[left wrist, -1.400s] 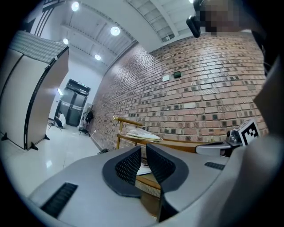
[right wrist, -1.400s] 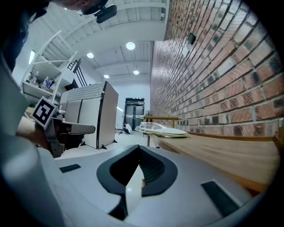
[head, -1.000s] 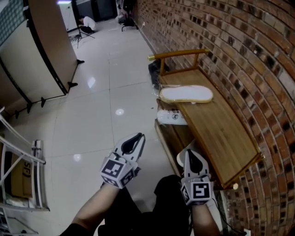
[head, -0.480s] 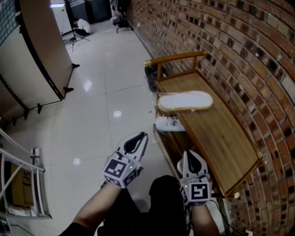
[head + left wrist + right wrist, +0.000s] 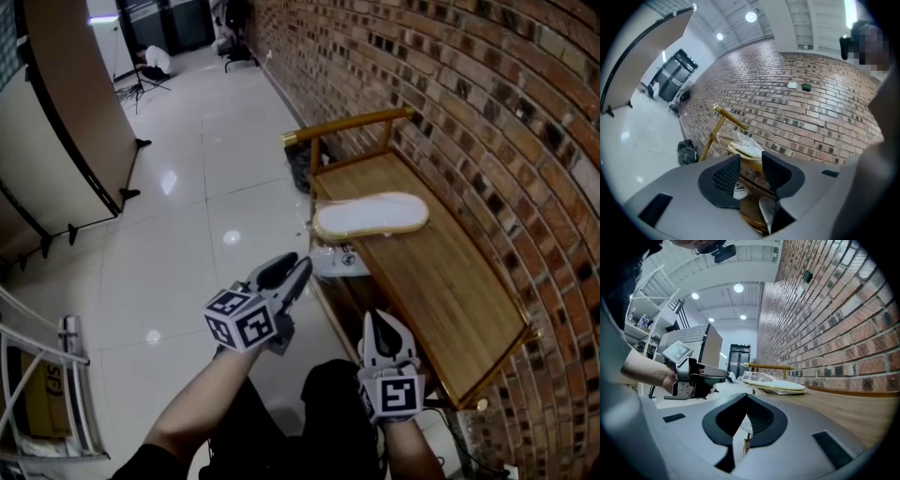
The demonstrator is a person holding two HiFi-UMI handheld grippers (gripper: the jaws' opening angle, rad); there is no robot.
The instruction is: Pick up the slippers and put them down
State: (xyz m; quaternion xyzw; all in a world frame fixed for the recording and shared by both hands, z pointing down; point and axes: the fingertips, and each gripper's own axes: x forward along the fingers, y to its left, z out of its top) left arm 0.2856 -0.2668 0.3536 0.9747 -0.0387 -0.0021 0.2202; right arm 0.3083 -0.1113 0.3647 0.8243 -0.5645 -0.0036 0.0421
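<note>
Head view: wrapped slipper flat on the wooden bench along the brick wall, ahead of both grippers. Left gripper out over the floor, right gripper beside the bench's near end.

Left gripper view: jaws narrowly apart, just been opening, nothing between them.

Right gripper view: jaws closed tip to tip, empty; slipper lying ahead on the bench.

Bench top covering most of lower shelf; bagged white item there poking out, can't ID. Right gripper blocking shelf's near end. Rack running off L edge. Far-end clutter too small.
</note>
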